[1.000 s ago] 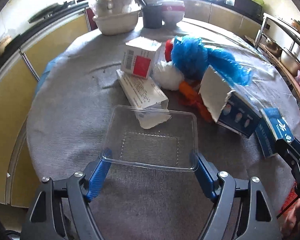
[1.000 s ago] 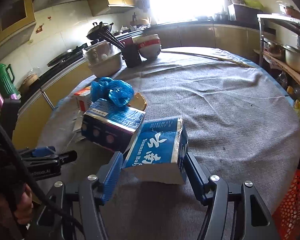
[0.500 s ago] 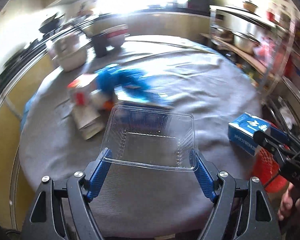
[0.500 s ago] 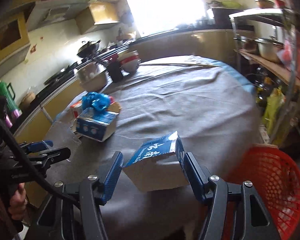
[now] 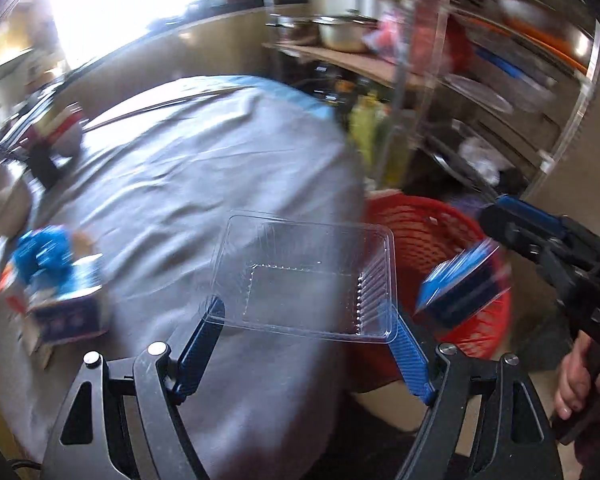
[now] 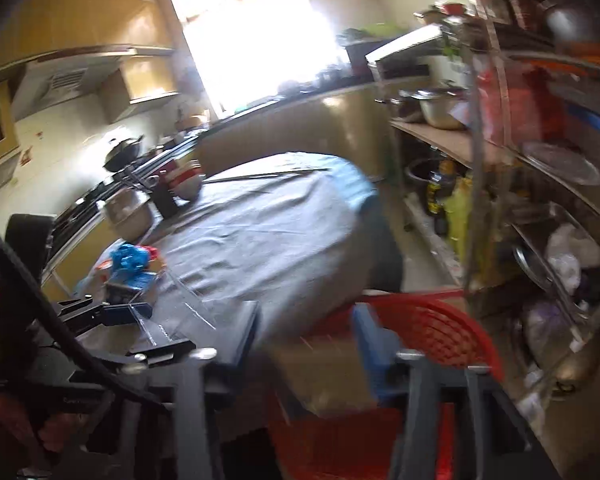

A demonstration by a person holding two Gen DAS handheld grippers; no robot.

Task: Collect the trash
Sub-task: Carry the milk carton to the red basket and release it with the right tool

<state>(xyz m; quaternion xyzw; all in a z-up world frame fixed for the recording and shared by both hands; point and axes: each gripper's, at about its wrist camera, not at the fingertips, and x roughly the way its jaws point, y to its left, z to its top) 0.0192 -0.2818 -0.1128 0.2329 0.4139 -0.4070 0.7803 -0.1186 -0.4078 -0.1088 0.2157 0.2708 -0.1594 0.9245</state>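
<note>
The grey-clothed round table (image 5: pixel 204 184) fills the left of both views, with a heap of leftover rubbish (image 5: pixel 56 280) (blue bag, cartons, all blurred) near its far-left edge. Just off the table's right edge, on the floor, stands the red mesh basket (image 5: pixel 428 232), which looks to be the bin for this job. The clear plastic tray (image 5: pixel 304 276) is clamped across its width between the pads of the left gripper (image 5: pixel 306 344), its long axis running side to side, hanging over the table edge with its right end already above the basket rim. To its right, the blue carton (image 5: pixel 460 284) is a smear over the basket mouth, just below the right gripper (image 6: pixel 304 344); that gripper's jaws are closing, and whether the carton is between them cannot be made out through the blur, though in the left view it appears to hang free. Judged from this, the basket lies to the right and below the tray, and the right hand is nearer it; the left needs only a short carry rightward before letting go.
</note>
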